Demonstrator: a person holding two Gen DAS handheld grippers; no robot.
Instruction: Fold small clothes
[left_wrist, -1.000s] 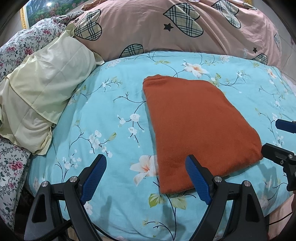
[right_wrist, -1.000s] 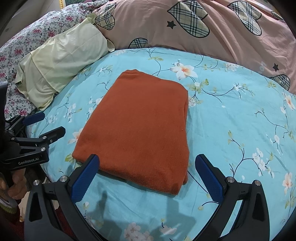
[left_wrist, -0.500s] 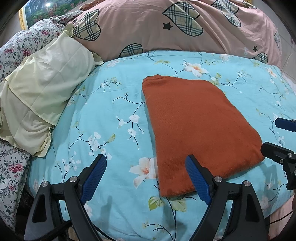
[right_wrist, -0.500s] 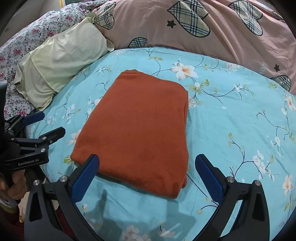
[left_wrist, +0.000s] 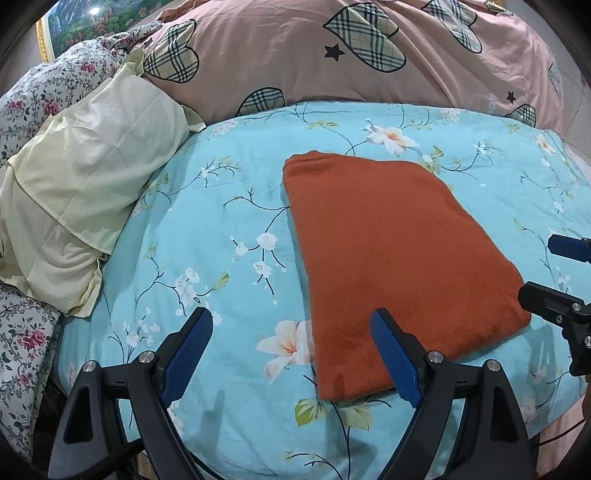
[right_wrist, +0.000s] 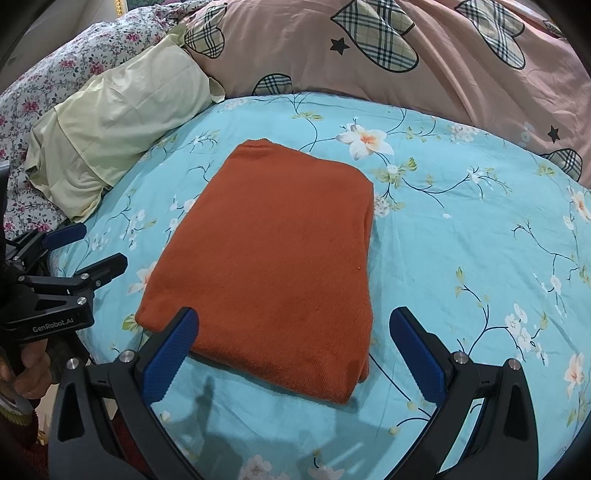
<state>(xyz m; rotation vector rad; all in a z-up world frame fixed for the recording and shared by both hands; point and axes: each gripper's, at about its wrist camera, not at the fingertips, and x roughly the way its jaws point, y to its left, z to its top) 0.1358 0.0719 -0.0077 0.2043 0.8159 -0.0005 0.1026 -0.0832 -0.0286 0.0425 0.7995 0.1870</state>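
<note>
I see the orange garment (left_wrist: 391, 258) lying folded flat on the blue floral bed cover (left_wrist: 221, 221), near the front edge. My left hand-held gripper (left_wrist: 291, 354) hovers spread at its near left corner, pinching nothing. My right hand-held gripper (right_wrist: 291, 350) hovers spread over its near edge, also empty.

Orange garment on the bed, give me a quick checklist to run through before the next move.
1. Orange garment lies flat as a folded rectangle: ok.
2. Left gripper open, nothing between its fingers: ok.
3. Right gripper open, holding nothing: ok.
4. Blue floral sheet around the garment free of other things: ok.
5. Yellow pillow apart from the garment: ok.
6. Layers underneath lined up evenly: cannot tell.
</note>
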